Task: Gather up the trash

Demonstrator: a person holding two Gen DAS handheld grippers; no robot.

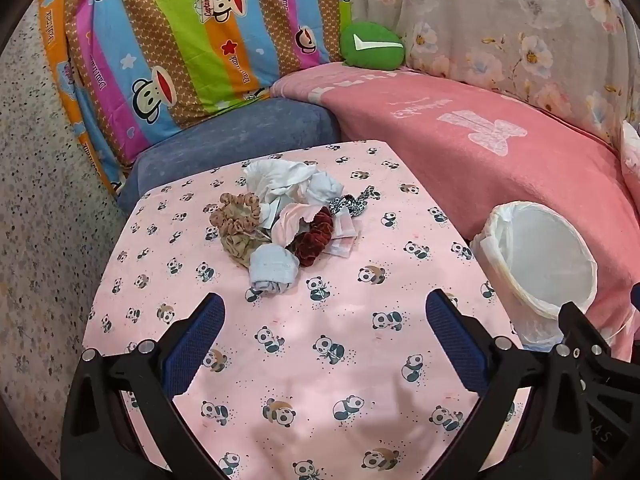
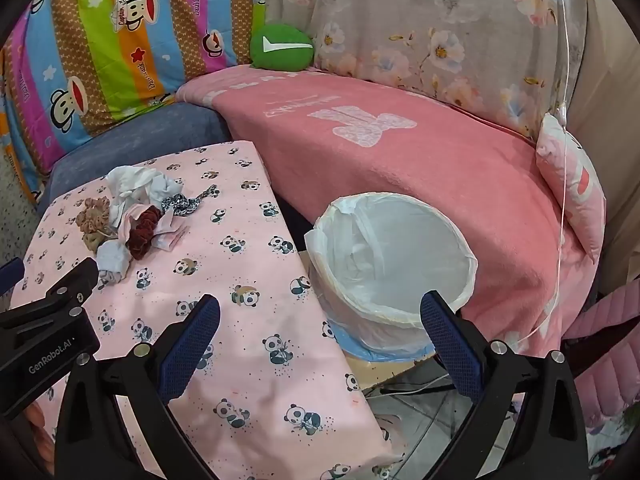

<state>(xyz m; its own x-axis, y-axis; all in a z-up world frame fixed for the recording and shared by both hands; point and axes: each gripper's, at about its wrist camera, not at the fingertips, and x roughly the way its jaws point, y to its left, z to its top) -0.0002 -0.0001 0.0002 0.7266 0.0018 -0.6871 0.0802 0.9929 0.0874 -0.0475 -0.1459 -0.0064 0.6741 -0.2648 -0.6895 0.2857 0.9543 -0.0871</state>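
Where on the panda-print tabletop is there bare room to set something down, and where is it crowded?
Free: the near tabletop between the pile and the open left gripper, plus the strip toward the lined bin. Crowded: the far middle, where tissues and scrunchies are heaped.

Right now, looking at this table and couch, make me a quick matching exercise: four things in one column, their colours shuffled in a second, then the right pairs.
Things:
1. scrunchie nearest the bin
2. round cushion
3. bin liner
4. blanket on the couch

Colours:
A. white
B. pink
C. dark red
D. green

Pairs: 1-C, 2-D, 3-A, 4-B
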